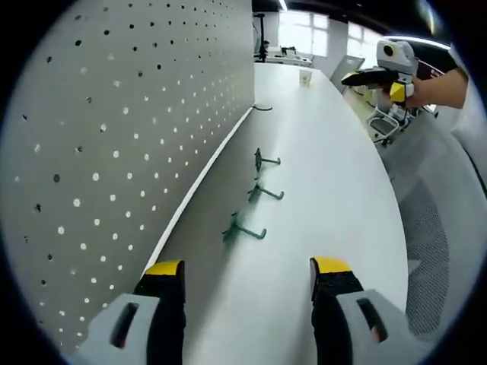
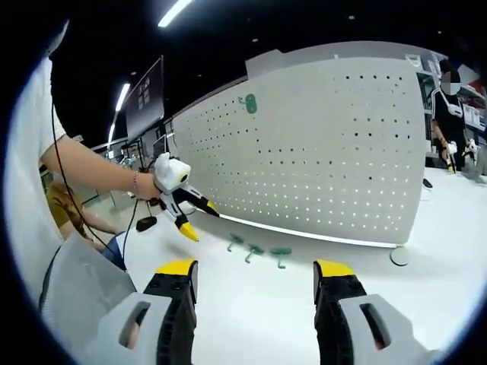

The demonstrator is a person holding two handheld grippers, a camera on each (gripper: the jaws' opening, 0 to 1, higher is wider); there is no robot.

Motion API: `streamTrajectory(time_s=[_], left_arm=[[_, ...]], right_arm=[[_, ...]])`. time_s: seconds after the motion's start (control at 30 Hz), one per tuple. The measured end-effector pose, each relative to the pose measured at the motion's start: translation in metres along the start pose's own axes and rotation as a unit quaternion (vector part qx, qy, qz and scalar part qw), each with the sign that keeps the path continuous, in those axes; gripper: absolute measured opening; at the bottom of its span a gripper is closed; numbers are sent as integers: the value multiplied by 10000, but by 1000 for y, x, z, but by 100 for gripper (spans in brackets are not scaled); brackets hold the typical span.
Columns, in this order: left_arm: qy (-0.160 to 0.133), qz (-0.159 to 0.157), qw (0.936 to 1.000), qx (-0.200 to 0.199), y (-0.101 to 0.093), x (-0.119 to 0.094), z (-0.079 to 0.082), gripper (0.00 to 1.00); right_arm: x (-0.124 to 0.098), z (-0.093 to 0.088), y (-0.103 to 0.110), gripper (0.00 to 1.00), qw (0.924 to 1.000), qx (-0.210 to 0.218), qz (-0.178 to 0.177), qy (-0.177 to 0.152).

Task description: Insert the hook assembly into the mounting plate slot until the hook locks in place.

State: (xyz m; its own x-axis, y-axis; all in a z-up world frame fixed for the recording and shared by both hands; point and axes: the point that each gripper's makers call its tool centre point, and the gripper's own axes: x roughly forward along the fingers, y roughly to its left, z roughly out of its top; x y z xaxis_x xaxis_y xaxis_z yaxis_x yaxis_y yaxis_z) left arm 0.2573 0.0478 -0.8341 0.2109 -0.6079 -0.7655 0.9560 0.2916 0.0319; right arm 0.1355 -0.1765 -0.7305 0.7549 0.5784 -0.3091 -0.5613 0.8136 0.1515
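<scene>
Three green hook assemblies lie in a row on the white table by the foot of the perforated mounting plate [image 1: 114,152]: the nearest hook [image 1: 243,230], the middle hook [image 1: 264,193] and the far hook [image 1: 266,160]. My left gripper [image 1: 249,275] stands open a little short of the nearest hook, with nothing between its jaws. My right gripper [image 2: 255,275] is open too, held back from the table and facing the plate [image 2: 327,152] and the hooks [image 2: 253,251]. A small green piece [image 2: 249,103] sits high on the plate. The left gripper [image 2: 199,220] shows left of the hooks; the right gripper [image 1: 392,80] shows far right.
A black curved piece [image 1: 262,108] lies farther along the plate's foot, and a white cup [image 1: 306,76] stands at the table's far end. A mesh chair [image 1: 430,243] is beside the table edge. A black round item [image 2: 399,257] sits near the plate's corner. A person [image 2: 449,114] stands beyond.
</scene>
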Motion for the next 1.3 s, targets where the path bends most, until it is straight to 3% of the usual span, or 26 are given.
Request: streamTrajectory(time_s=[0.5, 1.3], left_arm=[[384, -370, 9975, 460, 1, 19, -4, 67], [1022, -886, 9842, 1147, 4, 51, -2, 65]], right_arm=[[-1, -6, 5, 60, 10000, -6, 40, 83], [-8, -17, 4, 59, 9998, 51, -32, 199]])
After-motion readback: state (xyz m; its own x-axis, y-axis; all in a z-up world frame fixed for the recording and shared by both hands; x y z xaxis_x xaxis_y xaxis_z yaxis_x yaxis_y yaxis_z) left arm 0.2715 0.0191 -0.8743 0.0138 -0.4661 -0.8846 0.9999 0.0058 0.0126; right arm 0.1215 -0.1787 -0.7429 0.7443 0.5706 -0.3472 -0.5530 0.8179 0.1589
